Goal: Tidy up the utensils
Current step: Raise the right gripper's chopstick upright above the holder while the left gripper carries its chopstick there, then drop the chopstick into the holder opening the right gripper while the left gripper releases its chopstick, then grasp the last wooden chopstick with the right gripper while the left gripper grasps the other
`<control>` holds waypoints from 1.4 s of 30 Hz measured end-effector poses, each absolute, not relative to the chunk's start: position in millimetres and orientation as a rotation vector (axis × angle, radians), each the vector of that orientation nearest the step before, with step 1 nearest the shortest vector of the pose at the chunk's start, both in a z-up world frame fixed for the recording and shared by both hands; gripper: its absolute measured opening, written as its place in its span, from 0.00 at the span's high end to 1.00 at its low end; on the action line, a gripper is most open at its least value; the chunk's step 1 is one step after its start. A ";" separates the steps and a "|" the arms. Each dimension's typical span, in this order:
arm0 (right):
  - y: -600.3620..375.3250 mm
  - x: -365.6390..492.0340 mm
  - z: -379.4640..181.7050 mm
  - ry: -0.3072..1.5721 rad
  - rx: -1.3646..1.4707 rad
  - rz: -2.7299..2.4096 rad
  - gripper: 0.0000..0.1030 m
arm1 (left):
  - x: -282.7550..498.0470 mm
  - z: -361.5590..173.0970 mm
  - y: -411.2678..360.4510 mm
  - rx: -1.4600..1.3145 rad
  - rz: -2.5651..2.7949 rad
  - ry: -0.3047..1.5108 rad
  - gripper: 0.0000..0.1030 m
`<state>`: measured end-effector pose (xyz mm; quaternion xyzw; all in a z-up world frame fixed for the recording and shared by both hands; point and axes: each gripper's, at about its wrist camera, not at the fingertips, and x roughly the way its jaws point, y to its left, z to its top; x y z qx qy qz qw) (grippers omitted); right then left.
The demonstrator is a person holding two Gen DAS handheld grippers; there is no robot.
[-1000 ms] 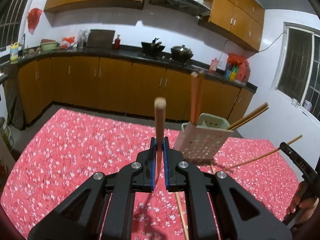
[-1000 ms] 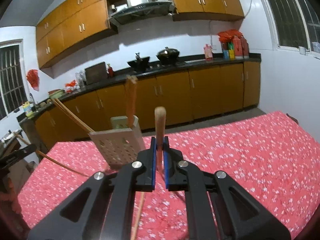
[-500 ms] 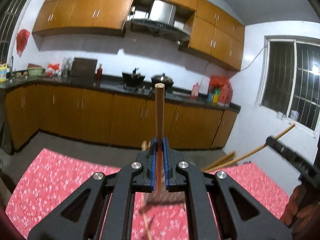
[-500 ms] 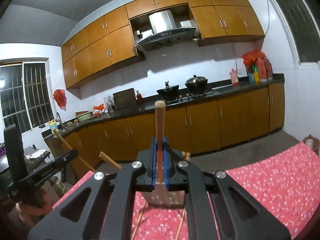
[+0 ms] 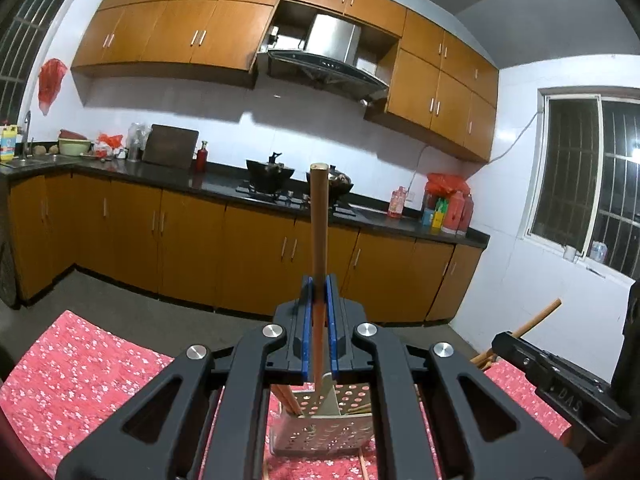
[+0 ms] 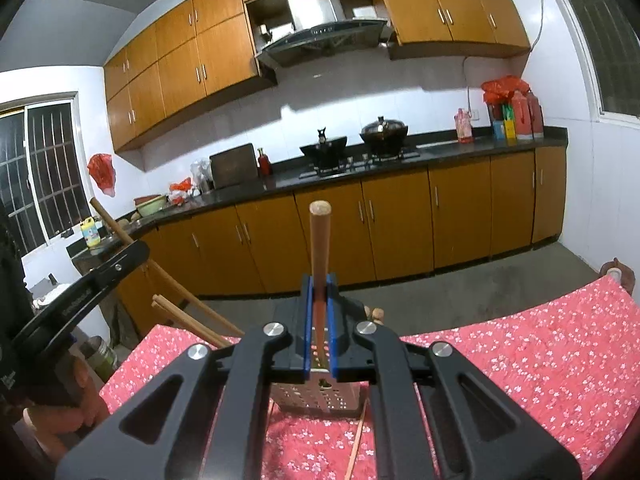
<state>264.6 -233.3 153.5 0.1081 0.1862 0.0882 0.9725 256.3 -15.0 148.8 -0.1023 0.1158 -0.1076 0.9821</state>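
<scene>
Left tongs (image 5: pixel 319 312): pressed together on a chopstick (image 5: pixel 319 232). The stick stands near upright, blunt end up, thin end hidden below the pads. The holder (image 5: pixel 320 432), a perforated box on the red floral tabletop (image 5: pixel 80 380), sits directly below and just ahead of these tongs. Several chopsticks already stand in it. Judged next move: lower along the stick's long axis.

Right tongs (image 6: pixel 319 312): pinching a second chopstick (image 6: pixel 320 240), also near upright. The same holder (image 6: pixel 316 400) lies below and ahead here too. Neither hand reads as clearly nearer. Loose chopsticks (image 6: pixel 354 444) lie on the tabletop beside the holder.

Writing: raised letters on the right tongs' body in the left view, apparently "DAS". Bottle labels on the kitchen worktop are unreadable.
</scene>
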 end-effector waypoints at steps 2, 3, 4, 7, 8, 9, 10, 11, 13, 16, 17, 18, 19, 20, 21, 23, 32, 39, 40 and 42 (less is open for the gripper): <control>-230.3 265.9 149.7 0.384 0.215 0.180 0.93 | 256.0 144.3 -18.5 -0.196 -0.218 0.249 0.93; -228.9 267.1 148.0 0.389 0.212 0.181 0.93 | 258.0 140.0 -20.0 -0.190 -0.219 0.262 0.93; -226.7 268.6 146.8 0.393 0.208 0.180 0.93 | 259.1 137.8 -21.4 -0.187 -0.222 0.271 0.93; -221.6 267.5 144.3 0.399 0.197 0.186 0.90 | 262.2 129.3 -21.7 -0.189 -0.233 0.315 0.93; -219.7 265.9 144.6 0.394 0.188 0.184 0.87 | 262.3 128.3 -21.2 -0.192 -0.236 0.319 0.92; -218.0 264.5 145.3 0.387 0.182 0.181 0.76 | 261.6 127.7 -20.3 -0.194 -0.237 0.321 0.92; -217.7 261.9 145.7 0.377 0.176 0.177 0.68 | 260.4 127.8 -19.5 -0.195 -0.238 0.320 0.89; -216.3 258.9 147.7 0.364 0.168 0.175 0.67 | 259.0 128.6 -18.3 -0.196 -0.238 0.319 0.84; -215.8 255.2 150.3 0.354 0.163 0.176 0.67 | 253.4 131.6 -13.9 -0.203 -0.228 0.301 0.61; -218.2 246.3 155.3 0.333 0.167 0.174 0.67 | 245.0 137.7 -7.4 -0.214 -0.223 0.274 0.59; -219.4 242.9 156.6 0.326 0.169 0.171 0.67 | 241.9 138.9 -4.9 -0.218 -0.221 0.270 0.59; -222.2 237.7 157.2 0.317 0.172 0.164 0.67 | 240.6 140.4 -3.7 -0.221 -0.218 0.267 0.59; -225.0 233.4 157.1 0.310 0.174 0.157 0.66 | 235.2 141.1 0.8 -0.226 -0.213 0.263 0.59; -228.7 227.1 156.0 0.304 0.177 0.144 0.66 | 231.6 140.9 2.7 -0.230 -0.209 0.260 0.59; -232.7 222.7 153.9 0.303 0.181 0.134 0.66 | 226.6 139.9 6.7 -0.235 -0.205 0.258 0.59; -240.5 214.8 146.3 0.311 0.191 0.110 0.65 | 214.3 134.4 17.4 -0.244 -0.183 0.268 0.59; -261.8 214.4 32.5 0.647 0.261 0.040 0.64 | 193.4 49.5 32.7 -0.197 -0.104 0.525 0.59; -222.8 205.9 -49.1 0.880 0.247 0.129 0.70 | 192.7 -26.0 22.8 -0.183 -0.108 0.768 0.59; -217.5 205.8 -52.6 0.891 0.239 0.135 0.70 | 191.1 -33.7 21.9 -0.175 -0.113 0.784 0.59; -212.2 204.1 -58.7 0.905 0.227 0.145 0.70 | 188.6 -39.0 15.8 -0.166 -0.120 0.800 0.59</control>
